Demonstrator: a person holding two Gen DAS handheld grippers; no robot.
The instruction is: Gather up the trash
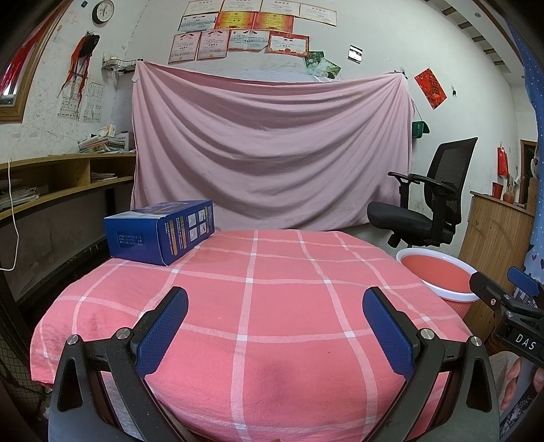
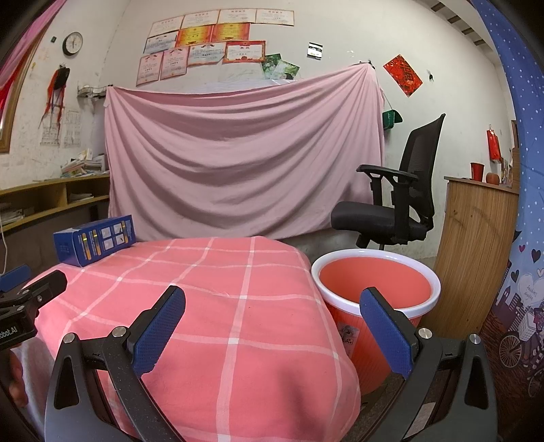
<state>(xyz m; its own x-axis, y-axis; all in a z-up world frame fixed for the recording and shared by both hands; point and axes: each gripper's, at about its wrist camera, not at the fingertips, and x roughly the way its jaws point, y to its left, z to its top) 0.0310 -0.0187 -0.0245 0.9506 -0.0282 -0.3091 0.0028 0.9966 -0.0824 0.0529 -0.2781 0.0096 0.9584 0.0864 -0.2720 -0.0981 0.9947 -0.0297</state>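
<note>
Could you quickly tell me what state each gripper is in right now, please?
Left gripper: open, holding nothing, above the checked tablecloth.
Right gripper: open, holding nothing, between table edge and red bin.

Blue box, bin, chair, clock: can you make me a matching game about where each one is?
Things:
1. blue box
2. red bin
3. black chair
4. clock

Places:
A. high on the wall
B. on the floor beside the table
C. on the checked tablecloth
D. on the floor by the pink sheet

Pairs: 1-C, 2-B, 3-D, 4-A
</note>
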